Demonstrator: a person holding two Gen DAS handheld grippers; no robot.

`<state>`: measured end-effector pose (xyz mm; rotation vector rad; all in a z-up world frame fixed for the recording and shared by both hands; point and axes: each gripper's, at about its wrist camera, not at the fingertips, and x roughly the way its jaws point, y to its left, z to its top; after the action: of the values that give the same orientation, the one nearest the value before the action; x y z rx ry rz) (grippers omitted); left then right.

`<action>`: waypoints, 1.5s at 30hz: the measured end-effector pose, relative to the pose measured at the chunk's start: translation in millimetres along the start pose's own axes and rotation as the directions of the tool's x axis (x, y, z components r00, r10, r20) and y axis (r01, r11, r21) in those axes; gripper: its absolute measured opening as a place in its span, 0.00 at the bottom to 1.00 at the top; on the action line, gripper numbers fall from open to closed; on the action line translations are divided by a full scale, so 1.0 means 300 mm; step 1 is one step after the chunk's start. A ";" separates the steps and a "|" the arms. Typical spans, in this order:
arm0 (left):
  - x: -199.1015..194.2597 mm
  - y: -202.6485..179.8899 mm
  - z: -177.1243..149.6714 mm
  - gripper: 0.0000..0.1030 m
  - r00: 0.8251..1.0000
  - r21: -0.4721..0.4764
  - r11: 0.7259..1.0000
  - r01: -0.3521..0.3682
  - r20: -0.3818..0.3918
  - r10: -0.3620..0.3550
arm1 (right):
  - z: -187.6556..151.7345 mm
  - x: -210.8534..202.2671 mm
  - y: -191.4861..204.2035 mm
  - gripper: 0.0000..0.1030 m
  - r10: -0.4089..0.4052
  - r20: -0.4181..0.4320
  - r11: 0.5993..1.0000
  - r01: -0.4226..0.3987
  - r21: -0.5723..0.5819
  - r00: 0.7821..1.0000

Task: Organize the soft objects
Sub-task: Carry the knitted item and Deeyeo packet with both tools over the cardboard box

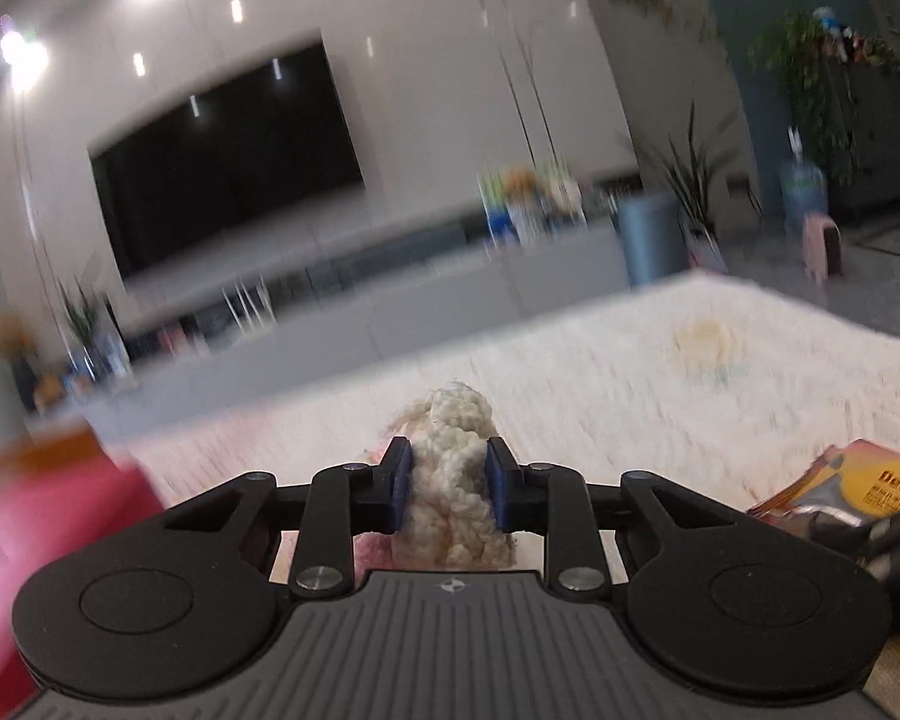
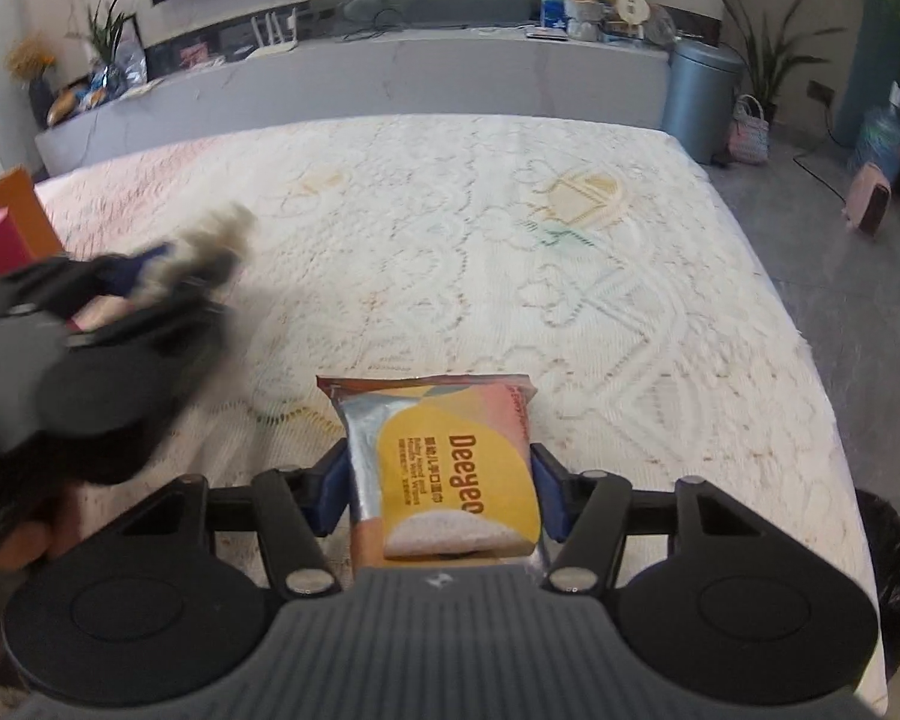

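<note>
My left gripper [image 1: 448, 483] is shut on a cream knitted soft toy [image 1: 457, 420] and holds it above the white rug [image 1: 630, 384]; the view is motion-blurred. The same gripper shows blurred at the left of the right wrist view [image 2: 150, 276]. My right gripper [image 2: 444, 489] is shut on a soft wet-wipes pack [image 2: 450, 468], orange, yellow and silver, marked "Deeyeo", held just over the rug [image 2: 450, 210]. The pack's edge also shows at the right of the left wrist view [image 1: 858, 492].
A pink and orange box [image 1: 36, 492] stands at the left, also in the right wrist view [image 2: 6, 222]. A grey TV bench [image 2: 390, 78] runs behind the rug. A blue bin [image 2: 699, 99] and plants stand at the back right. A black bag [image 2: 894, 570] sits right of the rug.
</note>
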<state>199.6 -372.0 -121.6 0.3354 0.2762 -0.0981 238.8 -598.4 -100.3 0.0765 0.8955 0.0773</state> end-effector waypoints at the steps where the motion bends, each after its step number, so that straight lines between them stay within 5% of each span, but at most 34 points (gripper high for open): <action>1: -0.026 0.012 0.014 0.29 1.000 0.004 1.000 -0.007 0.028 0.007 | 0.005 -0.013 -0.009 0.56 -0.009 0.010 1.000 0.009 0.010 1.000; 8: -0.125 0.217 0.137 0.29 0.995 -0.150 0.983 0.102 0.025 -0.099 | 0.046 -0.180 -0.021 0.54 0.017 0.136 0.998 -0.025 0.058 0.991; 13: -0.207 0.390 0.240 0.29 0.981 -0.268 0.946 0.180 -0.022 -0.193 | 0.089 -0.407 0.122 0.54 -0.080 0.305 0.994 0.097 -0.041 0.949; 19: -0.292 0.602 0.331 0.29 0.975 -0.330 0.919 0.217 0.035 -0.218 | 0.148 -0.649 0.311 0.54 -0.060 0.400 0.997 0.077 -0.027 0.914; 22: -0.345 0.725 0.365 0.29 0.976 -0.334 0.917 0.217 0.080 -0.202 | 0.165 -0.731 0.420 0.53 -0.012 0.497 0.999 0.033 -0.033 0.868; 29: -0.445 1.055 0.382 0.29 0.988 -0.332 0.935 0.126 0.128 -0.087 | 0.261 -0.808 0.739 0.54 0.127 0.526 0.992 -0.096 -0.086 0.841; 33: -0.426 1.229 0.337 0.29 0.990 -0.324 0.937 0.129 0.103 -0.101 | 0.290 -0.790 0.940 0.54 0.208 0.529 0.978 -0.165 -0.128 0.822; 37: -0.378 1.360 0.242 0.29 0.993 -0.409 0.905 0.119 0.050 -0.108 | 0.300 -0.701 1.137 0.54 0.234 0.477 0.972 -0.209 -0.106 0.847; 45: -0.149 1.537 0.015 0.29 0.977 -0.602 0.784 0.153 -0.028 -0.211 | 0.301 -0.361 1.422 0.54 0.262 0.269 0.965 -0.257 -0.055 0.927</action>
<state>222.6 62.1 38.8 -0.3253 0.4179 -0.1806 226.9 -188.1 82.3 0.1837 0.6025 0.3156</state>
